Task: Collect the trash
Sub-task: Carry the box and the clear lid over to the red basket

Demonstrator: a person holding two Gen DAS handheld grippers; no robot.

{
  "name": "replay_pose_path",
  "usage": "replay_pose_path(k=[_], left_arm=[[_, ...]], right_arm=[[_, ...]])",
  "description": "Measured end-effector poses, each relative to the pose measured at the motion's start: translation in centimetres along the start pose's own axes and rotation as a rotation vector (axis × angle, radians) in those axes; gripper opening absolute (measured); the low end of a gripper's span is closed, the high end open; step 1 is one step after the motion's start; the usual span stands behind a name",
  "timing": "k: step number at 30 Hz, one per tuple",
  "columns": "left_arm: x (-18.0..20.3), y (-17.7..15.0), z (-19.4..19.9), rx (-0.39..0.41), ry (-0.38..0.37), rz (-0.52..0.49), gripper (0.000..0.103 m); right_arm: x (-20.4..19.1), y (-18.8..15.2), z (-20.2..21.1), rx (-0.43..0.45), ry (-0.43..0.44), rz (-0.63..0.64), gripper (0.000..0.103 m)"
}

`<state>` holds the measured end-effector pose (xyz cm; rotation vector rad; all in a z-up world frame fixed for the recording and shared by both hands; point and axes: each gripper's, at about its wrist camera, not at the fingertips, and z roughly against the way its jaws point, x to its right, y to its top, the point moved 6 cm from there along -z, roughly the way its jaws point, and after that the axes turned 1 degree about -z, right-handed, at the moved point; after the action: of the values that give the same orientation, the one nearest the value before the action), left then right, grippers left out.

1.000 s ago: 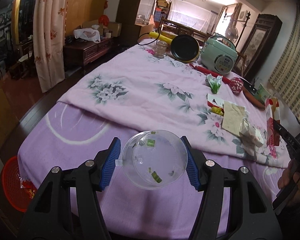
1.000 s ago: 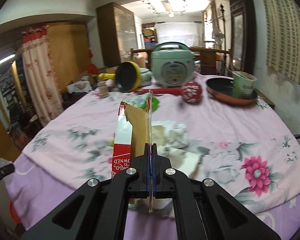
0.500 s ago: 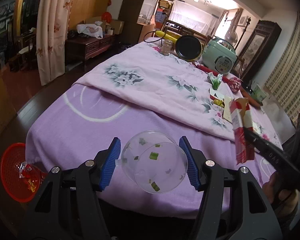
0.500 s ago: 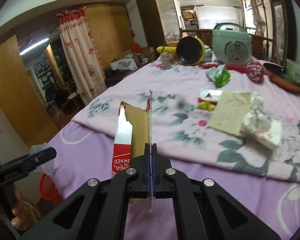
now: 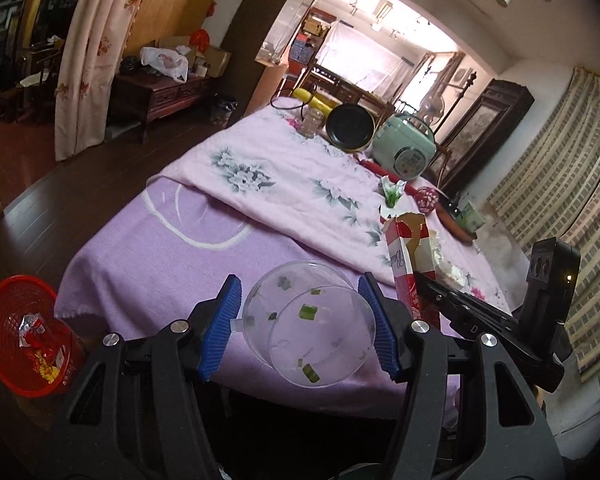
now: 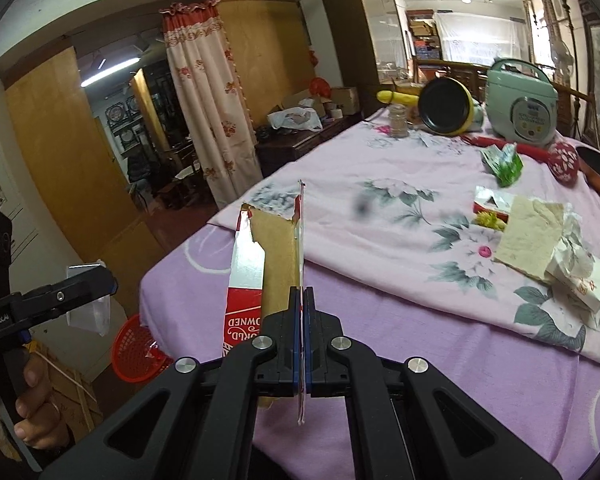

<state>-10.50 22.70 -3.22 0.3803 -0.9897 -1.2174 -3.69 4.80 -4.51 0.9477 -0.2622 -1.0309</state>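
Both grippers are carrying trash clear of the bench toward the red basket (image 5: 24, 340) at eight o'clock on the floor: the left gripper (image 5: 300, 330) is clamping the clear plastic cup (image 5: 308, 332) sideways, the right gripper (image 6: 302, 308) is pinching the torn red carton (image 6: 260, 276) upright.

Both wrist cameras look from the bed's (image 5: 148, 280) near edge toward its far end, sharing the rice cooker (image 6: 520, 104).
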Motion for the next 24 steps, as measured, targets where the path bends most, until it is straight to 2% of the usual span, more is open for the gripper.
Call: replay_pose_path(k=[13,14,17,18,20,24], left_arm=[[-5.8,2.5,10.0,0.182,0.1,0.082,0.059],[-6.2,2.6,10.9,0.199,0.114,0.08,0.059],[-8.0,2.8,13.3,0.245,0.217,0.068,0.059],[-9.0,2.7,13.6,0.244,0.264,0.081,0.059],[-11.2,2.1,13.7,0.217,0.292,0.128,0.059],[-16.1,-0.3,12.3,0.125,0.401,0.206,0.059]], right_arm=[[-11.8,2.1,-0.5,-0.076,0.226,0.189,0.002],[-13.0,2.1,-0.6,-0.082,0.239,0.211,0.002],[-16.0,1.7,-1.9,-0.105,0.26,0.26,0.002],[-16.8,1.5,-2.4,-0.115,0.274,0.266,0.002],[-18.7,1.0,-4.1,-0.16,0.321,0.271,0.002],[-22.6,-0.3,-7.3,-0.264,0.407,0.272,0.002]])
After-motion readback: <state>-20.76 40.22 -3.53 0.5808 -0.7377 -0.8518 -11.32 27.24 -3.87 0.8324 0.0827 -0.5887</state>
